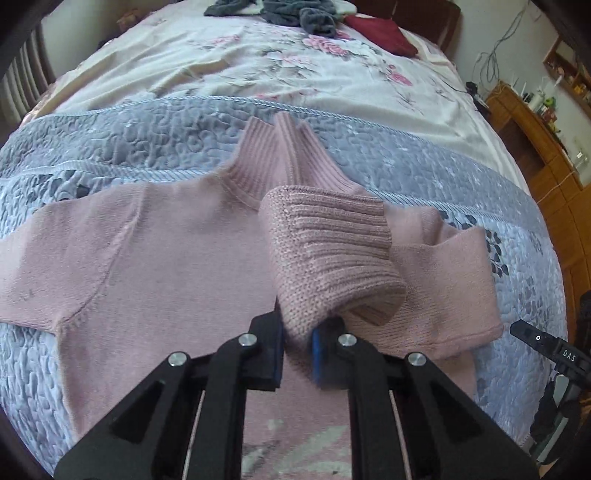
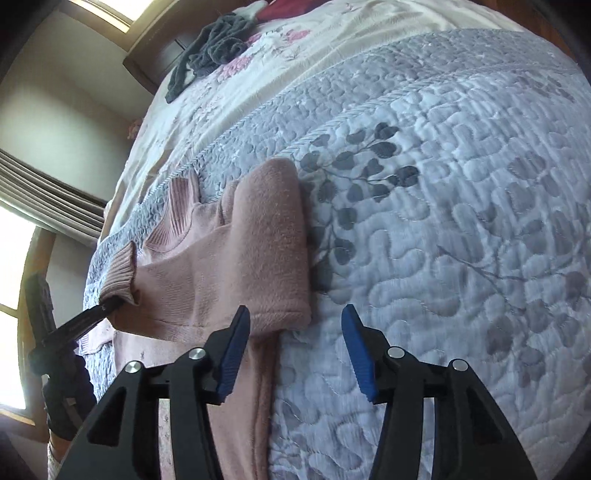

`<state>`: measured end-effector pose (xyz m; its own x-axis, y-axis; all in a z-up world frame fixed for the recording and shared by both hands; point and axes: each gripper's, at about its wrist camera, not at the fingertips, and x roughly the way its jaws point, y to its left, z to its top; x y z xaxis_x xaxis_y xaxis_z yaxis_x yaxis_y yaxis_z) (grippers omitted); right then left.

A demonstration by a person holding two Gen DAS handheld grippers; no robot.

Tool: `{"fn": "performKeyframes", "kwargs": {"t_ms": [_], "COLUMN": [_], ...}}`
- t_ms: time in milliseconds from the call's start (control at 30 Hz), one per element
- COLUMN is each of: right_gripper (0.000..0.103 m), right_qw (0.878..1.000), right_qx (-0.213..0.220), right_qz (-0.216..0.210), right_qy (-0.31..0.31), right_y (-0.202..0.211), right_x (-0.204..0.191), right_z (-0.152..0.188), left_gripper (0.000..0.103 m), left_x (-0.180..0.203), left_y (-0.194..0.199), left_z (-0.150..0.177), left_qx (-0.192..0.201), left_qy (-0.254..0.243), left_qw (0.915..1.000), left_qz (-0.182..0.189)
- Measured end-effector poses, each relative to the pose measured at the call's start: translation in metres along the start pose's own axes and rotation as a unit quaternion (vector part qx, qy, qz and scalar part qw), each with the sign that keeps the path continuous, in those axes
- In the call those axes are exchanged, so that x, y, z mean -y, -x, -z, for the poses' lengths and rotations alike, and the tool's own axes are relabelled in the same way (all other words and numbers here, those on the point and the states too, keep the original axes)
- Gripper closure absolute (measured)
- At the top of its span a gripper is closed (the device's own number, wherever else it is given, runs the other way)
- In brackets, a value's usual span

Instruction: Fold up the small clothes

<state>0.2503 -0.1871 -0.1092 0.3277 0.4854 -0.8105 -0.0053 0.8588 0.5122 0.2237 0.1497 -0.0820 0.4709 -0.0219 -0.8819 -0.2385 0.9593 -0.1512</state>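
A pink knit sweater (image 1: pixel 166 258) lies front-up on the bed, its ribbed collar (image 1: pixel 269 155) pointing away from me. My left gripper (image 1: pixel 297 347) is shut on the ribbed cuff (image 1: pixel 332 251) of the right sleeve, which is folded across the chest. The other sleeve stretches out flat to the left. In the right wrist view the folded sleeve (image 2: pixel 258 258) shows from the side, with the left gripper (image 2: pixel 107 306) pinching the cuff (image 2: pixel 120 273). My right gripper (image 2: pixel 293 347) hovers open over the sweater's right edge, holding nothing.
A blue-grey quilted cover (image 1: pixel 424 166) lies under the sweater, with a floral sheet (image 1: pixel 258 74) beyond. Dark grey clothes (image 1: pixel 288 14) and a red garment (image 1: pixel 384 31) lie at the bed's far end. A wooden cabinet (image 1: pixel 546 155) stands at the right. A window (image 2: pixel 14 295) is on the left.
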Motion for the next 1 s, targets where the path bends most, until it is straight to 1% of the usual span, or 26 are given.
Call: {"fn": "performKeyframes", "kwargs": {"t_ms": [133,233,267,367,467,533,600,667,733,833,900,967,1000], "right_gripper": [0.051,0.052,0.058,0.065,0.066,0.066,0.066,0.066,0.066,0.066,0.063,0.062,0.062], "right_qw": [1.000,0.999,0.999,0.996,0.995,0.995,0.995,0.995,0.995,0.995,0.994,0.993,0.993], "right_qx": [-0.020,-0.034,-0.040,-0.053,-0.047,-0.048,-0.051,-0.053,-0.052,-0.049,-0.037,-0.013,-0.001], "right_qz": [-0.003,0.015,0.025,0.064,0.075,0.074,0.072,0.071,0.072,0.078,0.091,0.101,0.104], "right_qy": [0.016,0.022,0.022,0.026,0.035,0.038,0.040,0.039,0.040,0.038,0.038,0.055,0.064], "right_y": [-0.025,-0.042,-0.048,-0.063,-0.067,-0.066,-0.066,-0.068,-0.067,-0.065,-0.057,-0.044,-0.038], "right_x": [-0.022,-0.034,-0.035,-0.034,-0.031,-0.030,-0.029,-0.029,-0.028,-0.034,-0.041,-0.054,-0.061], "right_z": [-0.005,-0.007,-0.007,-0.002,0.003,0.004,0.004,0.003,0.004,0.002,0.002,0.003,0.004], "left_gripper": [0.093,0.093,0.093,0.090,0.080,0.069,0.063,0.064,0.064,0.063,0.058,0.057,0.054], "left_x": [-0.038,-0.057,-0.062,-0.076,-0.094,-0.111,-0.131,-0.150,-0.166,-0.179,-0.180,-0.172,-0.165], "left_y": [0.004,0.001,-0.003,-0.018,-0.029,-0.028,-0.021,-0.009,0.005,0.028,0.042,0.054,0.058], "left_z": [-0.007,-0.006,-0.006,0.000,0.006,0.008,0.009,0.011,0.014,0.019,0.021,0.019,0.018], "left_qx": [0.005,0.005,-0.001,-0.022,-0.034,-0.030,-0.019,-0.008,0.005,0.020,0.028,0.040,0.046], "left_qy": [0.020,0.026,0.028,0.036,0.052,0.069,0.094,0.120,0.132,0.130,0.126,0.119,0.110], "left_qw": [0.9997,0.9993,0.9993,0.9986,0.9971,0.9957,0.9932,0.9895,0.9869,0.9857,0.9861,0.9878,0.9894], "left_qz": [-0.014,-0.026,-0.024,-0.032,-0.045,-0.054,-0.065,-0.081,-0.093,-0.105,-0.105,-0.092,-0.083]}}
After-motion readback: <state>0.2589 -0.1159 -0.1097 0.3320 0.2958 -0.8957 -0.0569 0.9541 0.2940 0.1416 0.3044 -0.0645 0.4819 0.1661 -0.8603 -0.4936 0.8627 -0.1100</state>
